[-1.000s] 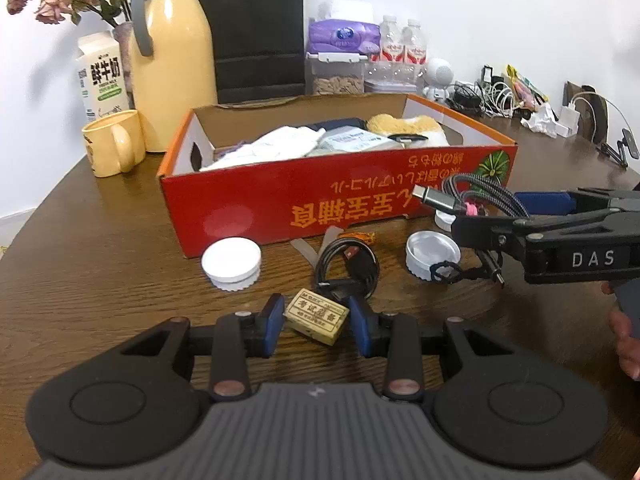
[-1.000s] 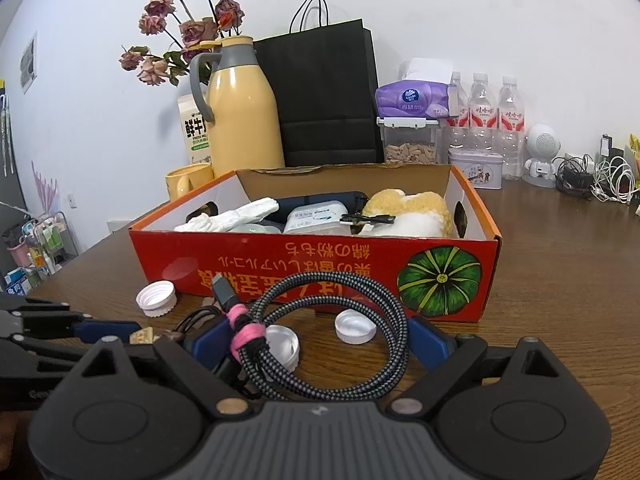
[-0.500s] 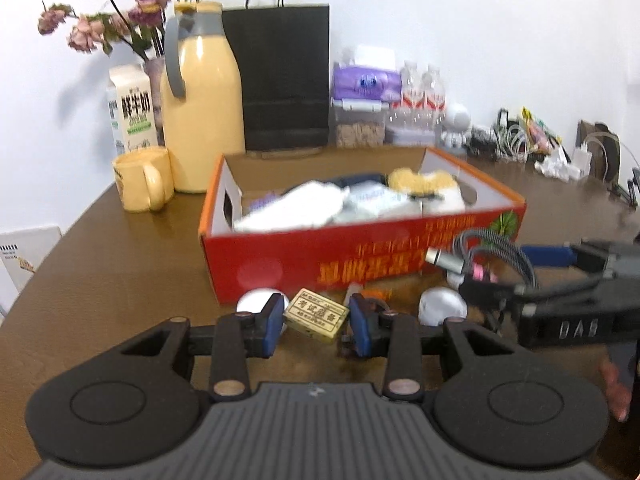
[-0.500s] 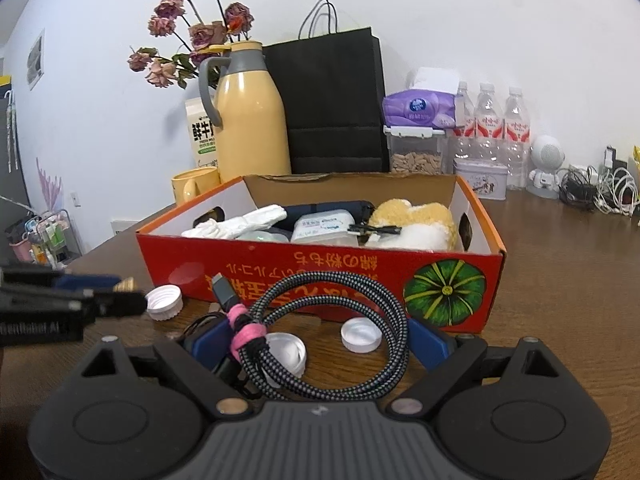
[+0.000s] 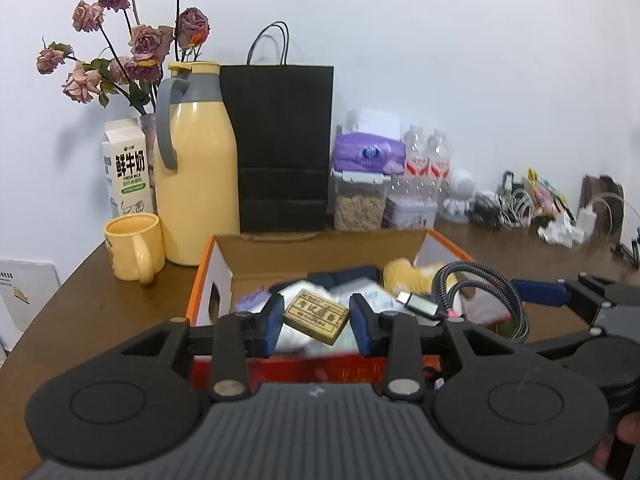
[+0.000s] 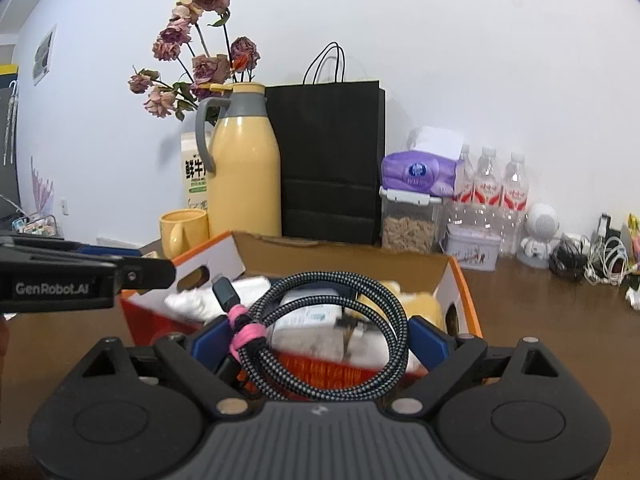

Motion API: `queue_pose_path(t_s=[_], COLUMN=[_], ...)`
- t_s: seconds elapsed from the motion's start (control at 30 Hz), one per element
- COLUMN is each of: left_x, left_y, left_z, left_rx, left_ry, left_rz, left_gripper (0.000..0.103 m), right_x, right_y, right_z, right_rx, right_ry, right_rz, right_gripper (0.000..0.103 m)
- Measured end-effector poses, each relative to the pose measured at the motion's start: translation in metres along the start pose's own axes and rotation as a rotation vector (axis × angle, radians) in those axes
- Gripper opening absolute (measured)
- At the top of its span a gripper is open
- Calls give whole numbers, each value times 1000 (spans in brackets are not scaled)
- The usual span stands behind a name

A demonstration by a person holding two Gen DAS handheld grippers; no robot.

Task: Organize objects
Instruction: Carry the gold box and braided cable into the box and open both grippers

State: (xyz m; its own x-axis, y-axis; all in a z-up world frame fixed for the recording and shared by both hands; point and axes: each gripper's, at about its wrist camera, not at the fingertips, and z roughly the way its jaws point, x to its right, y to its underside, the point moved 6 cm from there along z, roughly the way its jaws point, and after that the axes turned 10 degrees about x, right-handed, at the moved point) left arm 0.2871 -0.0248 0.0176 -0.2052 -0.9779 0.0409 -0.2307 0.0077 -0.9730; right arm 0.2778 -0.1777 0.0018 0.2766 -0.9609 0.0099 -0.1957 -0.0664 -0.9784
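Note:
My left gripper is shut on a small gold-brown eraser with black lettering, held above the near wall of the red cardboard box. My right gripper is shut on a coiled grey braided cable bound with a pink tie, its plug pointing up left. That coil also hangs at the right in the left wrist view, as the braided cable. The box holds white cloth, packets and a yellow sponge. In the right wrist view the left gripper juts in from the left edge.
Behind the box stand a yellow mug, a yellow thermos jug, a milk carton, dried roses, a black paper bag, a tissue pack, a food jar and water bottles. Tangled chargers lie at the back right.
Both grippers have risen with their loads from table level to above the box's near wall. The bottle caps and black cable on the table have dropped out of sight.

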Motion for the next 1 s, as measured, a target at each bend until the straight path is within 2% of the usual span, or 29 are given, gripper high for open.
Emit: queue_pose_path(t_s=[0.17, 0.33, 0.57, 0.73, 0.87, 0.93, 1.0], left_x=[-3, -14, -29, -33, -28, -26, -25], left_y=[-15, -19, -12, 3, 8, 7, 5], left_z=[26, 60, 102, 114, 113, 109, 105], left_rx=[17, -2, -24, -64, -62, -51, -31], left_ry=[-24, -73, -124, -129, -141, -157, -174], left_rz=[-40, -99, -177, -162, -116, -98, -90], left_gripper=[36, 36, 36, 36, 37, 46, 77], right_x=[1, 7, 23, 28, 28, 28, 28], right_y=[-14, -20, -8, 6, 11, 13, 16], right_z=[25, 59, 101, 112, 113, 113, 112], right_rx=[7, -3, -32, -71, -88, -103, -118], right_ry=[24, 62, 115, 100, 102, 103, 109], right_rz=[-18, -20, 32, 55, 52, 52, 51], right_gripper=[93, 93, 93, 93, 93, 93, 94])
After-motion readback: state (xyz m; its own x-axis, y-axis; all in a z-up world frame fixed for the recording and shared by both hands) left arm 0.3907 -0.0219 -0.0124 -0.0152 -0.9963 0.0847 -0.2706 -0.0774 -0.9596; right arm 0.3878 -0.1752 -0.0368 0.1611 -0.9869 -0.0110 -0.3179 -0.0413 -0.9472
